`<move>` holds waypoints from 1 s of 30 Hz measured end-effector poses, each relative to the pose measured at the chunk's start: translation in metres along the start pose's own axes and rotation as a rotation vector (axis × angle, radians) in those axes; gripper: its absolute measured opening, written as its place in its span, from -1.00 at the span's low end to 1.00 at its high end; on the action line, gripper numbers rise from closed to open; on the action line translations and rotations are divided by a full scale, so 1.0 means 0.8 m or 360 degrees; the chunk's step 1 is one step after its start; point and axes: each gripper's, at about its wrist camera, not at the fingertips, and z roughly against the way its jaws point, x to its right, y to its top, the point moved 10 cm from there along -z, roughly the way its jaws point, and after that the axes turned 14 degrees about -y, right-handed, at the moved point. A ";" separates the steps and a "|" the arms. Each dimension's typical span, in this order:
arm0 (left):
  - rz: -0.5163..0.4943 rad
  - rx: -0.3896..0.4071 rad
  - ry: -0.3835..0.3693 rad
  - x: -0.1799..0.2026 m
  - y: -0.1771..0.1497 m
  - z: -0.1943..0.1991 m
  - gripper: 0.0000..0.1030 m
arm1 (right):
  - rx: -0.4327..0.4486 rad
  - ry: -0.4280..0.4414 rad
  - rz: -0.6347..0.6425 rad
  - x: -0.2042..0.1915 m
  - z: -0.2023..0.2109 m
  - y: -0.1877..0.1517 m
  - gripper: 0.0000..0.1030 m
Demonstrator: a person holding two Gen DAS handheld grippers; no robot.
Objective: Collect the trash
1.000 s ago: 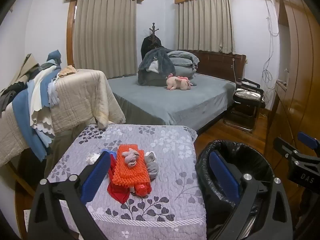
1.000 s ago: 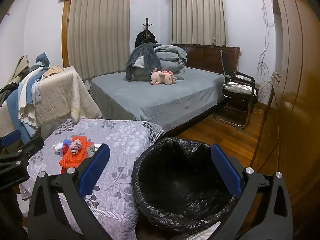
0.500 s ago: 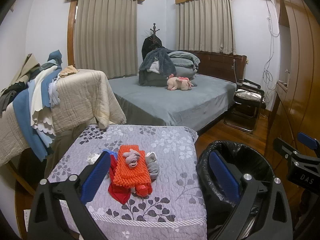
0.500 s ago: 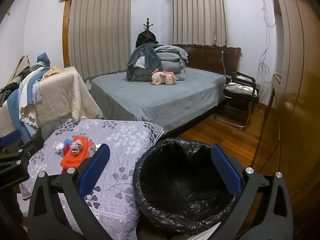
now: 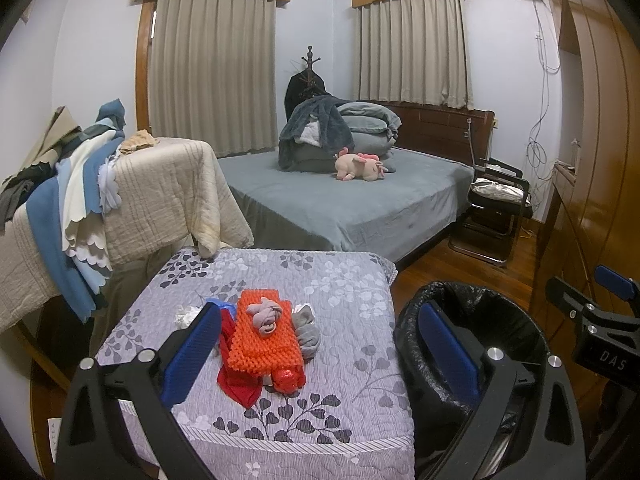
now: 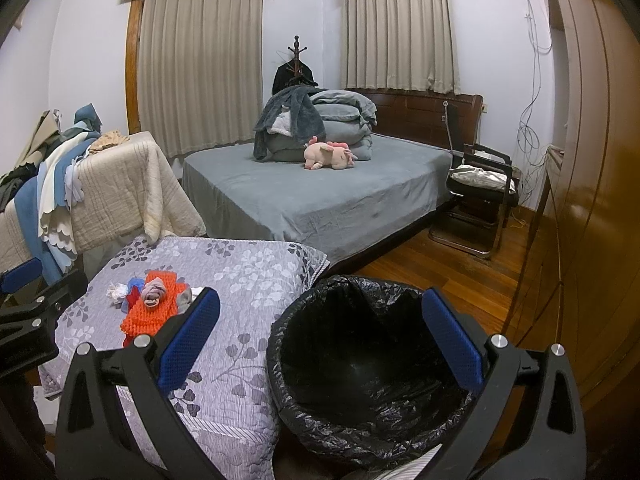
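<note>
A pile of trash lies on a table with a grey floral cloth (image 5: 340,280): an orange foam net (image 5: 262,340) with a grey-pink crumpled wad (image 5: 266,314) on top, red scraps (image 5: 236,384), a grey wad (image 5: 308,334), white paper (image 5: 185,315). The pile also shows in the right wrist view (image 6: 150,306). A bin lined with a black bag (image 6: 360,364) stands right of the table. My left gripper (image 5: 320,354) is open and empty, above the table's near edge. My right gripper (image 6: 318,342) is open and empty, above the bin.
A bed with grey sheet (image 5: 344,204), folded bedding and a pink plush toy (image 5: 360,165) stands behind the table. A rack draped with quilts (image 5: 132,196) is at left. A black chair (image 5: 498,204) and wooden wardrobe (image 6: 592,200) are at right.
Both grippers have drifted slightly; the views shift a little. Nothing has been grasped or moved.
</note>
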 end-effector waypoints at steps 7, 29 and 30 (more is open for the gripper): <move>0.0001 -0.0003 0.0000 -0.006 -0.003 0.000 0.88 | -0.0002 0.0000 0.0000 0.000 -0.001 -0.001 0.91; 0.0003 -0.0006 -0.0002 -0.007 -0.005 0.000 0.88 | -0.0008 0.0002 -0.0002 0.000 -0.003 -0.003 0.91; 0.0003 -0.0004 0.0000 -0.005 -0.002 -0.001 0.88 | -0.0008 0.0002 -0.0001 -0.001 -0.003 -0.003 0.91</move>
